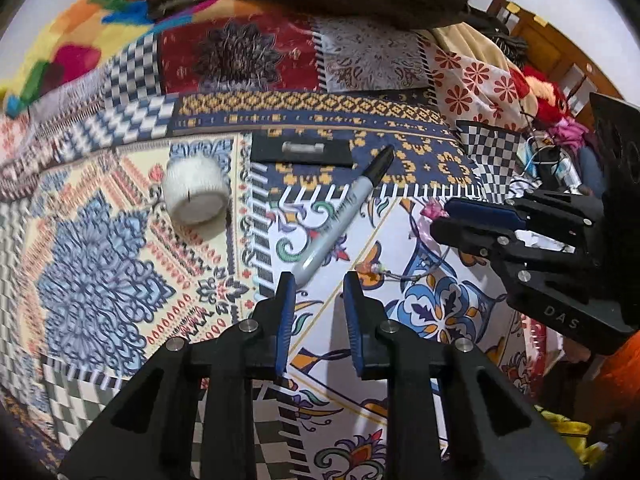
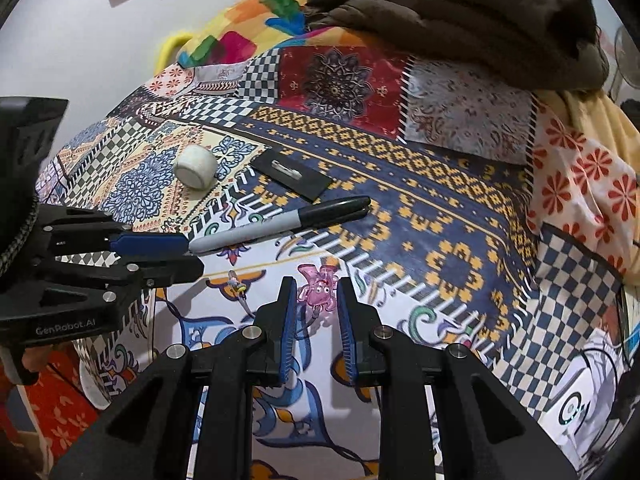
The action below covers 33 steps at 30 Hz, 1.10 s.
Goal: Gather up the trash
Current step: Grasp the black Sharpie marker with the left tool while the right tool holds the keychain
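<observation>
- A pink translucent toy figure lies on the patterned bedspread, toward its near edge, a thin cord trailing from it; it sits between the blue pads of the right gripper, whose jaws stand narrowly apart and not closed on it.
- Just beyond it lies a grey marker with a black cap, its grey end near the tips of the left gripper, which hangs narrowly parted over bare cloth, holding nothing.
- Farther in lie a black flat card with a small silver piece on it, and a white tape roll on its side, well apart from the toy.
- A brown quilt is heaped at the far edge.
- The left wrist view barely catches the toy, a pink scrap by the right gripper's tip; only the right wrist view shows it whole.
</observation>
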Available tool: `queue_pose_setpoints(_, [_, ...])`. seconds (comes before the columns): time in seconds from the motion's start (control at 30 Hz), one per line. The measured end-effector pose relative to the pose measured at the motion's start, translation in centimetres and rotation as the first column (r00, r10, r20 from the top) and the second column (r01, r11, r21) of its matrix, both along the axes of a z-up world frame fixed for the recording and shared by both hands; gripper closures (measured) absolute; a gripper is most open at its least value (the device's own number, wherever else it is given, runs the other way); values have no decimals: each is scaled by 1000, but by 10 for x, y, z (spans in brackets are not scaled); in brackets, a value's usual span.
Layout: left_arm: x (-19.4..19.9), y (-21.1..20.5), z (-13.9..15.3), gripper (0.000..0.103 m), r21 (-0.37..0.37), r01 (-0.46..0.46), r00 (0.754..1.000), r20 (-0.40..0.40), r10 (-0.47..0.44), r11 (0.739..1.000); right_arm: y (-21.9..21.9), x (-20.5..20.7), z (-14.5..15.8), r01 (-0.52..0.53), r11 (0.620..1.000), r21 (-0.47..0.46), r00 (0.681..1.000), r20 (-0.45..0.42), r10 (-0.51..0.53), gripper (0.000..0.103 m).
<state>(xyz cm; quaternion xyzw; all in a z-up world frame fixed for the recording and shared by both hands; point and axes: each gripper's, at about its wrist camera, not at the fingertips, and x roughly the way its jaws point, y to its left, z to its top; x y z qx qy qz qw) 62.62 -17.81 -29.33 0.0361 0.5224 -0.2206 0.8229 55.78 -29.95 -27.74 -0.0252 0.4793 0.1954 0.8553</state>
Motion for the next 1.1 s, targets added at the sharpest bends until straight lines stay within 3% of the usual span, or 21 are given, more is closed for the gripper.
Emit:
queue_pose_setpoints(0.07, [2, -7, 8, 80, 53, -3, 999, 49, 0, 999, -6, -3, 2, 9, 1000, 9, 1000, -3, -9, 84])
queue_pose_setpoints(0.27, [29, -36, 2, 79, 129, 61, 997, 41, -67, 990, -21, -6, 12, 29, 999, 40, 1000, 6, -29, 84])
queue_pose_setpoints(0.43, [49, -55, -11, 79, 124, 86, 996, -1, -86, 989, -31, -8, 16, 47, 998, 50, 999, 3, -47, 84])
queue_pose_setpoints(0.6, [53, -66, -11, 82, 95, 46, 998, -36, -42, 994, -34, -10, 20, 49, 998, 47, 999, 2, -49, 84])
queue_pose_setpoints(0.7, [44, -70, -11, 93, 93, 45, 998, -47, -41, 995, -35, -12, 23, 50, 998, 42, 999, 4, -50, 84])
queue_pose_setpoints(0.87, [19, -75, -11, 93, 134, 22, 999, -50, -15, 991, -37, -20, 34, 60, 997, 45, 998, 9, -60, 84])
queue_pose_setpoints(0.97, [6, -72, -3, 94, 107, -9, 998, -65, 16, 994, -37, -26, 44, 62, 997, 44, 998, 14, -62, 84])
queue_pose_setpoints(1.1, [-17, -63, 28, 94, 73, -36, 999, -29, 38, 997, -35, -39, 64, 58, 998, 40, 998, 36, -59, 84])
